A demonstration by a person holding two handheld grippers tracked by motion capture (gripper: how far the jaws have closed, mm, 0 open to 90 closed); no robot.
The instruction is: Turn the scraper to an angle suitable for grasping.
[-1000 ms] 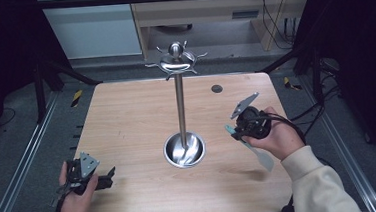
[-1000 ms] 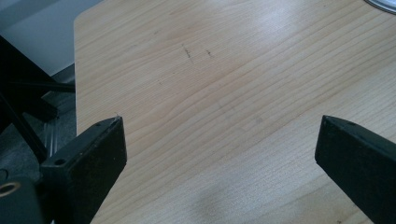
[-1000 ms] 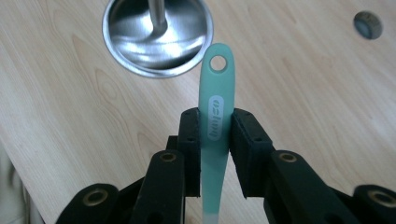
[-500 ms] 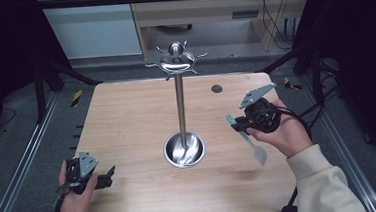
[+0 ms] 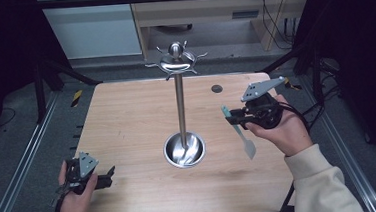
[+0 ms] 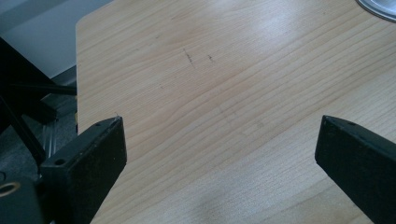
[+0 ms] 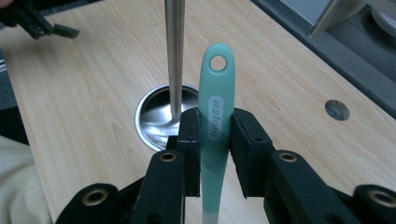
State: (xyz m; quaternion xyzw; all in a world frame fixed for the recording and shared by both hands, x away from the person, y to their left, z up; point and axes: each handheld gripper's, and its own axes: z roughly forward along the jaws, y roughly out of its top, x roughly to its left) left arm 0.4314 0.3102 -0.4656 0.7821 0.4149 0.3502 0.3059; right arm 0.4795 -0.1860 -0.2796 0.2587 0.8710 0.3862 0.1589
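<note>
My right gripper (image 5: pixel 235 116) hovers over the table's right side, shut on a teal spatula (image 5: pixel 247 144). The spatula's pale blade hangs toward the front. In the right gripper view the handle (image 7: pixel 215 98) stands up between the jaws, its hanging hole at the top end, facing the stand's pole (image 7: pixel 175 51). The steel stand (image 5: pixel 180 106) rises from a round base (image 5: pixel 184 150) at mid-table and has a ring of hooks (image 5: pixel 175 62) on top. My left gripper (image 5: pixel 107 178) lies low at the front left corner, open, with bare wood between its jaws (image 6: pixel 219 126).
A small round hole (image 5: pixel 217 89) lies in the wooden tabletop (image 5: pixel 127 120) at the back right. Metal frame rails run along both sides of the table. The stand's base rim (image 6: pixel 379 7) peeks into the left gripper view's top right corner.
My right gripper has carried the spatula to the right and slightly up, away from the stand's base. The left gripper has barely shifted.
</note>
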